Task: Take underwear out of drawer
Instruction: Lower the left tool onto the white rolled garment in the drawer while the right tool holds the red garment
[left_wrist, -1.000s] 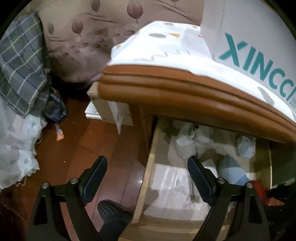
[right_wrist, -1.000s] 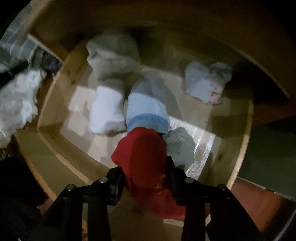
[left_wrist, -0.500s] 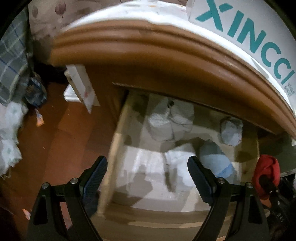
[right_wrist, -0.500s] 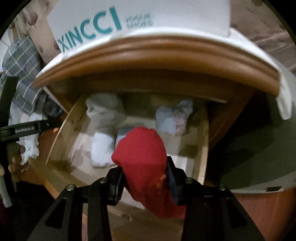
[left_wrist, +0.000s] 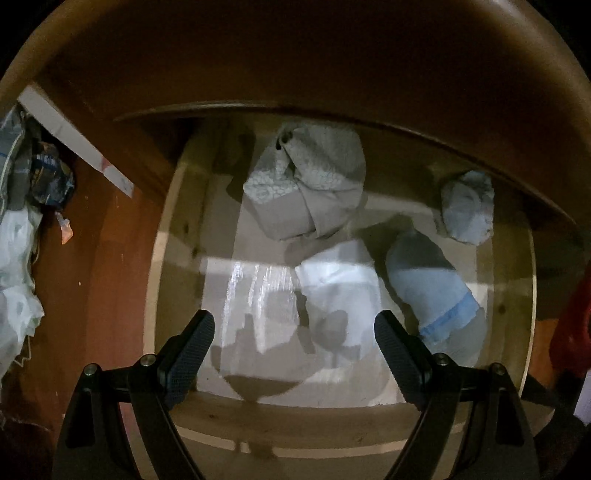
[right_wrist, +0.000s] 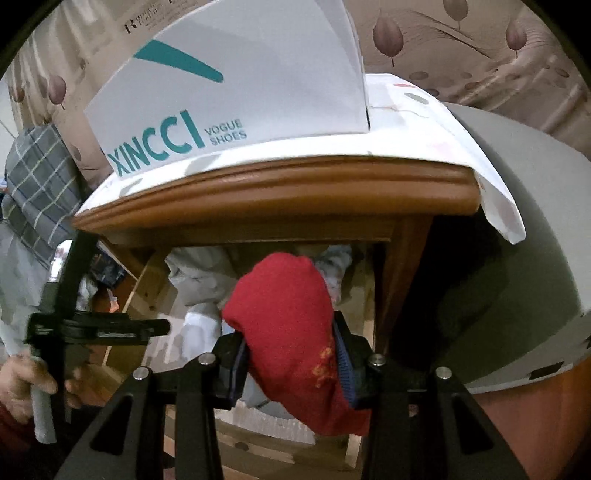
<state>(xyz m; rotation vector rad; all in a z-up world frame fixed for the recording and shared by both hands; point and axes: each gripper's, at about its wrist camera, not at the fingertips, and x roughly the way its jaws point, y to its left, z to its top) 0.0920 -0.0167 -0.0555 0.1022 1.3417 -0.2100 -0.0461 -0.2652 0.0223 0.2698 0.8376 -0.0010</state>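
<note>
Right gripper (right_wrist: 290, 356) pinches a red roll (right_wrist: 286, 328) of underwear, pads pressed into both its sides; roll sits outside the drawer (right_wrist: 144, 280), in front of the nightstand's open front, and carries a small yellow mark low on one side. Left gripper (left_wrist: 293, 345) spread wide, nothing between its fingers (left_wrist: 190, 349), hovering over the drawer interior (left_wrist: 177, 258). Below the spread fingers: a white roll (left_wrist: 340, 288) mid-drawer, a pale blue roll (left_wrist: 428, 288) with a darker blue band just beside it on the right, a grey bundle (left_wrist: 306, 184) behind them toward the back, a small light bundle (left_wrist: 467, 206) in the far right corner. Shiny liner (left_wrist: 251, 295) covers the drawer bottom on the left, bare of clothing there. Red roll shows as a sliver at the right edge of the left view (left_wrist: 570, 328), beyond the drawer's side wall. In the right view the left tool (right_wrist: 74, 328) appears at the left, held by a hand (right_wrist: 22, 384). Nightstand top (right_wrist: 280, 192) has a rounded wooden rim; a white cloth (right_wrist: 461, 133) lies over it and a shoebox (right_wrist: 229, 92) marked XINCCI VOGUE SHOES stands on that. Plaid fabric (right_wrist: 37, 184) hangs to the left; reddish wood floor (left_wrist: 107, 258) beside the drawer, with white bags (left_wrist: 16, 266) along it
</note>
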